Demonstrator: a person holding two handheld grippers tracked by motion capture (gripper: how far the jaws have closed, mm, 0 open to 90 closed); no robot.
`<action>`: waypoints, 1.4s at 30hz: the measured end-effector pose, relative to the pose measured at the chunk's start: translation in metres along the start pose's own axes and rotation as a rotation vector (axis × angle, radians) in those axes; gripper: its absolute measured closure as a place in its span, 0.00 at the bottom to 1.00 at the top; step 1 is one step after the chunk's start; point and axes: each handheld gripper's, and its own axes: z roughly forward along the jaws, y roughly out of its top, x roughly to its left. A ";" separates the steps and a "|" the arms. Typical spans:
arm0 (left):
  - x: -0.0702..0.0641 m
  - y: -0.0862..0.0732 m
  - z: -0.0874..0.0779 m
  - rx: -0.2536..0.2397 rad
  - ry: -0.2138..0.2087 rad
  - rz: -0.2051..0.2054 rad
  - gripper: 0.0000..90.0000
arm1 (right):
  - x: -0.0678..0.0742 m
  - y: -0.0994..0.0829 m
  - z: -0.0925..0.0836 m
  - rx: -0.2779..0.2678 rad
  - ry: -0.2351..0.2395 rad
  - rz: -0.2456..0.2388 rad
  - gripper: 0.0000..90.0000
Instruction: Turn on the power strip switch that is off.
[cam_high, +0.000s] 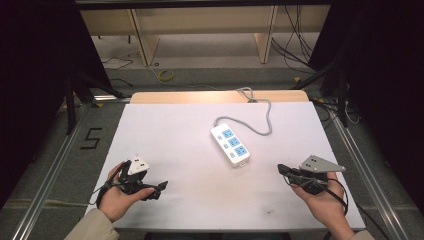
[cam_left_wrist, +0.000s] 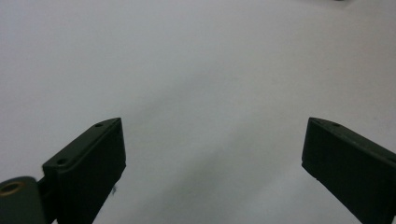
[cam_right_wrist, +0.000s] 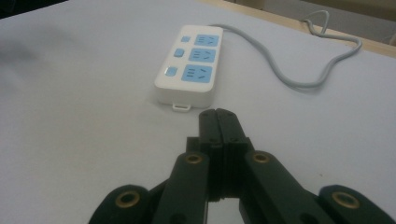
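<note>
High view: one white power strip (cam_high: 230, 145) lies mid-tabletop (cam_high: 165, 130), toward the far edge; left gripper (cam_high: 161, 185) and right gripper (cam_high: 281, 169) near the near corners. Left gripper view: jaws spread wide, nothing between. Right gripper view: jaws pressed together, empty, just short of the strip (cam_right_wrist: 190, 70).

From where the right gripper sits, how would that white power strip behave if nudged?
The power strip lies flat and boxy, so it would probably slide, not roll. Its smooth casing may slip between pads. The grey cable looks floppy and could drag or swing it.
</note>
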 end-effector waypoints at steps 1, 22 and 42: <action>0.000 0.000 0.000 0.000 0.000 0.000 0.07 | 0.000 0.000 0.000 -0.001 -0.004 0.003 1.00; -0.001 0.000 0.001 0.002 -0.002 0.005 0.07 | 0.004 0.012 0.016 0.001 0.011 -0.010 1.00; -0.001 0.000 0.001 0.000 -0.003 0.006 0.07 | 0.008 0.023 0.031 0.011 0.017 -0.029 1.00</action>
